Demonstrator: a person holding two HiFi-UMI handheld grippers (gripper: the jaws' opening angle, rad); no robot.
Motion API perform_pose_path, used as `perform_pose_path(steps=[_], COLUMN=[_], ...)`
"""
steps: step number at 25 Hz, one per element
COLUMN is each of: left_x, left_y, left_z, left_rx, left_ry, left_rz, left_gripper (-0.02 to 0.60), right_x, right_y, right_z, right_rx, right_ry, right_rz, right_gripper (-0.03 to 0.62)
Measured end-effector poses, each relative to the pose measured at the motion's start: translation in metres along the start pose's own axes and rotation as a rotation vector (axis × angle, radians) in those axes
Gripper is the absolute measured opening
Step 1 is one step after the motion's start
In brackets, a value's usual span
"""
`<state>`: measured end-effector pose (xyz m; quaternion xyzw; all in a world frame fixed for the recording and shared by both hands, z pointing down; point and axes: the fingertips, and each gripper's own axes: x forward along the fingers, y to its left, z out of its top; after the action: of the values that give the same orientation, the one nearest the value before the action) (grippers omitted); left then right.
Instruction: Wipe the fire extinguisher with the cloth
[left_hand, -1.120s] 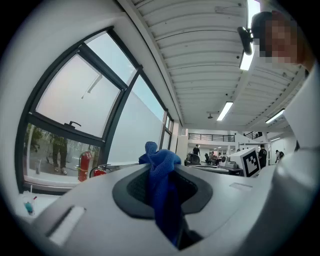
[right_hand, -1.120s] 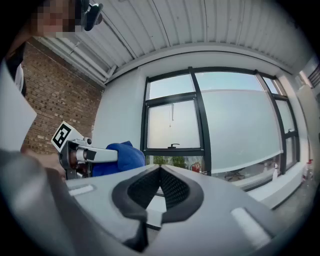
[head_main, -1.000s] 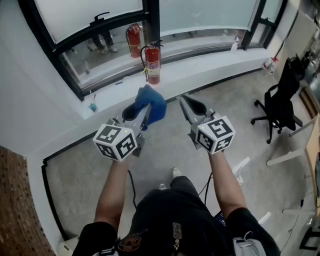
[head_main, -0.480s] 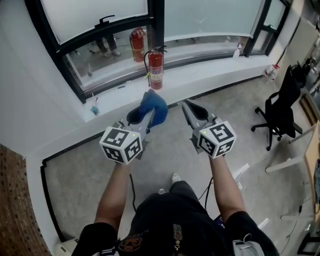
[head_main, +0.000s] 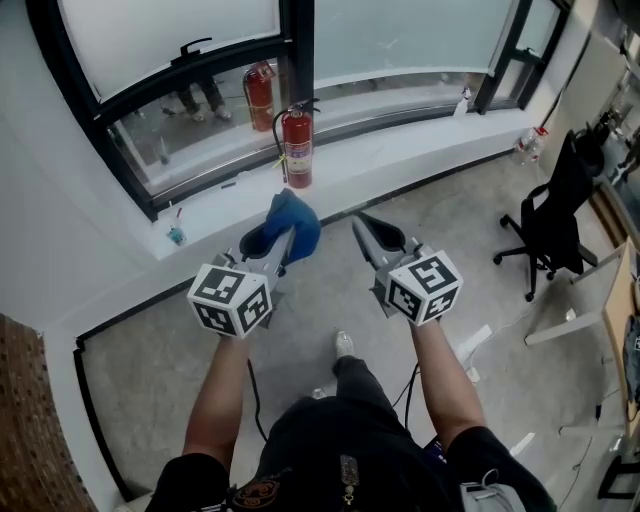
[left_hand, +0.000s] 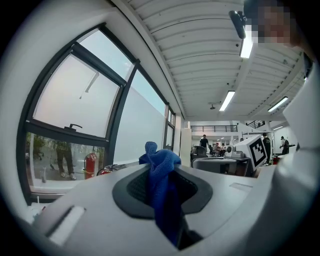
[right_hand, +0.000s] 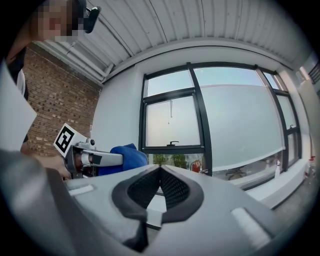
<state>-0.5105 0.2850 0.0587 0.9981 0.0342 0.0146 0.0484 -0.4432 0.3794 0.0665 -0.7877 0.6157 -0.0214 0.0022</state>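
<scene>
A red fire extinguisher (head_main: 296, 148) stands upright on the white window ledge (head_main: 400, 150); the glass behind shows its reflection. My left gripper (head_main: 283, 238) is shut on a bunched blue cloth (head_main: 292, 222), a short way in front of the extinguisher and apart from it. In the left gripper view the cloth (left_hand: 161, 182) hangs between the pads and the extinguisher (left_hand: 90, 166) shows far off at the left. My right gripper (head_main: 365, 226) is beside it, shut and empty. In the right gripper view the pads (right_hand: 172, 187) meet, with the cloth (right_hand: 125, 152) at the left and the extinguisher (right_hand: 196, 165) beyond.
A black window post (head_main: 298, 50) rises right behind the extinguisher. On the ledge are a small teal object (head_main: 176, 235) at the left and a spray bottle (head_main: 462, 100) at the right. A black office chair (head_main: 548, 215) stands on the grey floor to the right.
Both grippers have drifted a little together with the person, the cloth still in the left one. The extinguisher now sits slightly lower and more to the left in the head view.
</scene>
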Motion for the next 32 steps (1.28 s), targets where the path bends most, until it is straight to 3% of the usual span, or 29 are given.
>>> perform_pose_path(steps=[8,21,32], left_x=[0.071,0.218,0.278], left_y=[0.032,0.108,0.178], left_z=[-0.009,-0.020,-0.026], left_rx=[0.005,-0.009,-0.052], left_ry=[0.017,0.120,0.136], left_rz=[-0.004,0.098,0.142], left_gripper=[0.057,0.057,0.057], right_x=[0.044,0.146,0.229], right_y=[-0.064,-0.199,-0.243], right_z=[-0.008,-0.024,-0.018], right_rx=[0.020,0.088,0.067], right_ry=[-0.010,-0.008,0.017], right_rz=[0.004,0.104,0.173], right_gripper=[0.002,0.002,0.002])
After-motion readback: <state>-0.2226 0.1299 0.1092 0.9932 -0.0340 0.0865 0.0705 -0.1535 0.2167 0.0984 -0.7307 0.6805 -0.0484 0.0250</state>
